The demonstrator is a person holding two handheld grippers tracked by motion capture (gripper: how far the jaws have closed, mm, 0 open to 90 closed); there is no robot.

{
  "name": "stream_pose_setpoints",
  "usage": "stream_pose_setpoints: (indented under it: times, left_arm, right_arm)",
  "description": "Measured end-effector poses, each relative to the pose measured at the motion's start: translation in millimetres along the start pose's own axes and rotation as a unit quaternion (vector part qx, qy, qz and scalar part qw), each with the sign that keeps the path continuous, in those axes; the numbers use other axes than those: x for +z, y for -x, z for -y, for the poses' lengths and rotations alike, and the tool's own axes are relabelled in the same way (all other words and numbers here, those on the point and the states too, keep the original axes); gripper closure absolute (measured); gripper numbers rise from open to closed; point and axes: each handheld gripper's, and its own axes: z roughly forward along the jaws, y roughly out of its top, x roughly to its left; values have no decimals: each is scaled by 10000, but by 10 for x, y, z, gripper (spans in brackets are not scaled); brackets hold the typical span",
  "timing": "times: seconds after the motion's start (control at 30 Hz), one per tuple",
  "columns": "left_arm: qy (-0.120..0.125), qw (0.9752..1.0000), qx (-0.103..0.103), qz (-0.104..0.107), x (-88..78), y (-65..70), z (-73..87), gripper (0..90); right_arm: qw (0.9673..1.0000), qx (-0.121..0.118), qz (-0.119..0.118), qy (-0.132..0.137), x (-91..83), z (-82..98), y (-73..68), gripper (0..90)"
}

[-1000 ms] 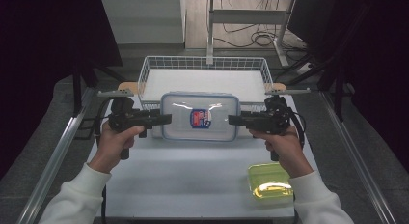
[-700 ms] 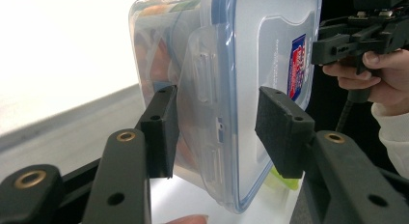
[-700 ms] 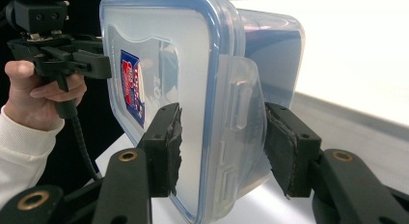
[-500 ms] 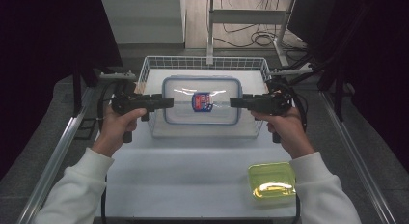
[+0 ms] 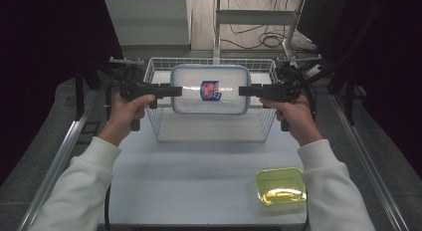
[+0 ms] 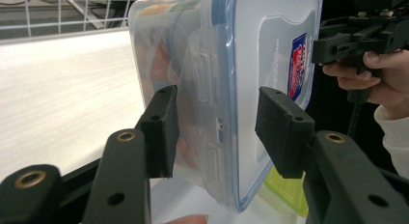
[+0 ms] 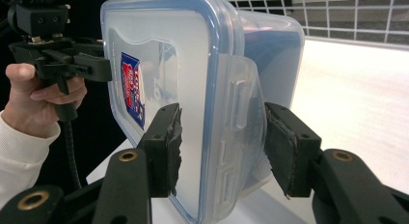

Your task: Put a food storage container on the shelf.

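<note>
A clear plastic food container (image 5: 210, 90) with a blue-rimmed lid and a red-and-blue label hangs level in the air over the wire basket (image 5: 149, 71). My left gripper (image 5: 171, 90) is shut on its left end, and my right gripper (image 5: 247, 90) is shut on its right end. In the left gripper view the black pads (image 6: 161, 130) clamp the container (image 6: 231, 64) across lid and base, over a side latch. The right gripper view shows the same hold on the container (image 7: 159, 64) by the right gripper (image 7: 222, 147). Orange contents show faintly through the wall.
The white wire basket stands at the table's far middle, with low walls on all sides. A yellow-green lidded box (image 5: 281, 186) sits on the white table (image 5: 199, 181) at the near right. Metal rails run along both table sides.
Both hands have carried the container away from the person and upward, from just in front of the basket to a spot above it. The grip on both ends is unchanged.
</note>
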Motion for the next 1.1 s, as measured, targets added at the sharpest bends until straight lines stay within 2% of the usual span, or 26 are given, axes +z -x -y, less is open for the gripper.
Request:
stream_pose_setpoints:
  times: [0.33,0.37,0.5,0.57,0.63,0.77,0.83,0.87,1.0,1.03,1.1]
  left_arm:
    - [-76,9999,-136,15,168,-176,-184,512]
    - [-101,9997,-210,7,206,-215,-193,511]
    - [-80,9994,-348,11,276,-307,-188,508]
    - [-61,9994,-350,5,284,-317,-192,508]
    - [-34,9993,-367,-6,296,-329,-202,506]
    - [51,9982,-591,-10,329,-363,-221,499]
    - [52,9982,-604,-10,333,-372,-224,499]
    - [49,9980,-628,-9,336,-378,-228,495]
    - [45,9971,-743,-125,362,-402,-262,485]
    - [57,9966,-770,-301,396,-399,-279,476]
    - [-112,9969,-702,-352,440,-406,-288,478]
  right_arm:
    - [9998,196,7,-43,80,-211,242,497]
    - [9997,229,13,-40,93,-221,265,497]
    - [9993,347,53,-97,159,-225,358,493]
    - [9990,426,28,-98,171,-223,383,494]
    - [9988,481,30,-68,188,-216,413,490]
    - [9975,701,2,31,223,-213,480,479]
    - [9974,721,-2,41,229,-215,489,478]
    - [9967,804,-18,75,240,-218,507,478]
    - [9957,917,-6,88,256,-226,535,474]
    - [9945,1047,32,82,272,-232,545,462]
    - [9941,1072,164,10,296,-234,554,417]
